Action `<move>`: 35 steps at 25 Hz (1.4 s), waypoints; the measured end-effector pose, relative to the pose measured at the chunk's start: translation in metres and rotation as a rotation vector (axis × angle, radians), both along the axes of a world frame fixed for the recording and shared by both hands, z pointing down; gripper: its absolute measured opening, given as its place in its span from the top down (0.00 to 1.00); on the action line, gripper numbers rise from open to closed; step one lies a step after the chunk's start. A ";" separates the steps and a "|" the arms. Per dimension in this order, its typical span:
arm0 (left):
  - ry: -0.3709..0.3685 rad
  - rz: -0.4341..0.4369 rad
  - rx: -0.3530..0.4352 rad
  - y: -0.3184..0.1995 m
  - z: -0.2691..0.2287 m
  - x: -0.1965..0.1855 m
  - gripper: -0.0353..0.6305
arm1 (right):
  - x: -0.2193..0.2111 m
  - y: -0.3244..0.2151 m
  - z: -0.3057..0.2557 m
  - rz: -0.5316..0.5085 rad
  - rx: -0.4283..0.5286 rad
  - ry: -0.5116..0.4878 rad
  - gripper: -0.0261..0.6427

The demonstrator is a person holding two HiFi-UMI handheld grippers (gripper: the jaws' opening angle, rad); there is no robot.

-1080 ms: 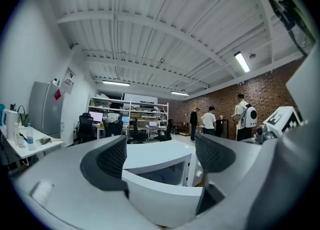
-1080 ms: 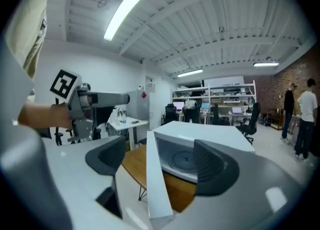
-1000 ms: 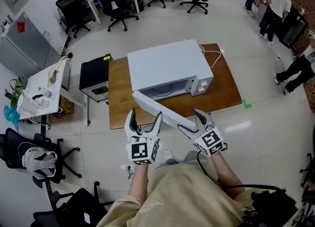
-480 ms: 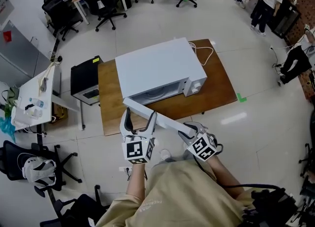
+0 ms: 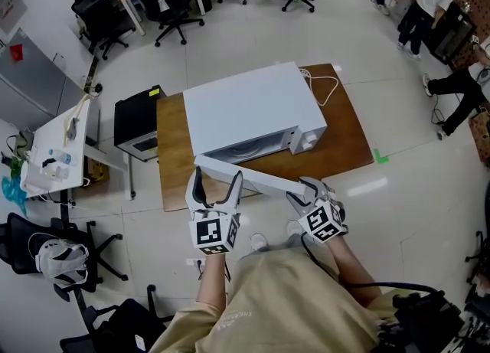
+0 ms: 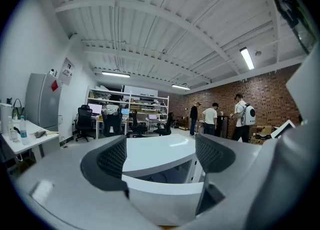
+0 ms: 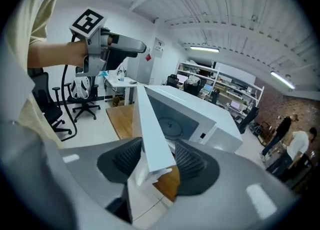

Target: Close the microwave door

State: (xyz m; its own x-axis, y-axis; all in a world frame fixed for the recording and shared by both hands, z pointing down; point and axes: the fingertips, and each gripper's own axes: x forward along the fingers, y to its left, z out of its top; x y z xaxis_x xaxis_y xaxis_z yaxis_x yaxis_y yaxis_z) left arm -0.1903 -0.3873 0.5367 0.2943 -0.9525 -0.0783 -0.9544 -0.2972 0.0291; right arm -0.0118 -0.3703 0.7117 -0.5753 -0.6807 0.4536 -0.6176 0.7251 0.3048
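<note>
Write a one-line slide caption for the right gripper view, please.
Right claw, jaws opening, straddles the free edge of the open microwave door.

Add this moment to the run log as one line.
microwave door: open, swung out | right gripper: jaws opening, door's free edge between them | left gripper: jaws apart, gripping nothing

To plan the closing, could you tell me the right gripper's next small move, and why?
Probably swing the door toward the microwave: it stands open, and its free edge lies between the jaws of the right gripper, which are opening.
</note>
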 end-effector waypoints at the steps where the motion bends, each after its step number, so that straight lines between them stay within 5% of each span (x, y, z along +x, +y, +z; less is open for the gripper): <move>1: 0.000 -0.005 0.001 -0.001 0.000 -0.001 0.29 | 0.002 -0.004 0.000 0.003 0.012 0.005 0.65; 13: -0.025 -0.048 -0.008 -0.035 -0.007 0.042 0.29 | 0.063 -0.082 -0.008 0.064 0.114 0.045 0.65; 27: -0.083 -0.068 -0.047 -0.038 0.016 0.062 0.30 | 0.066 -0.139 0.000 0.055 0.239 0.139 0.63; 35: -0.082 -0.083 -0.055 -0.033 0.017 0.058 0.30 | 0.058 -0.158 -0.002 0.007 0.291 0.229 0.41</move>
State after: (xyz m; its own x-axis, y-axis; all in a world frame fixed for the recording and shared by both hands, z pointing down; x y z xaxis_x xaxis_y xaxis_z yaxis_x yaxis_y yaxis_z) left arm -0.1328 -0.4208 0.5538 0.2178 -0.9760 -0.0044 -0.9754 -0.2175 -0.0365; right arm 0.0466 -0.5279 0.7100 -0.4765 -0.8035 0.3567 -0.5143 0.5839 0.6282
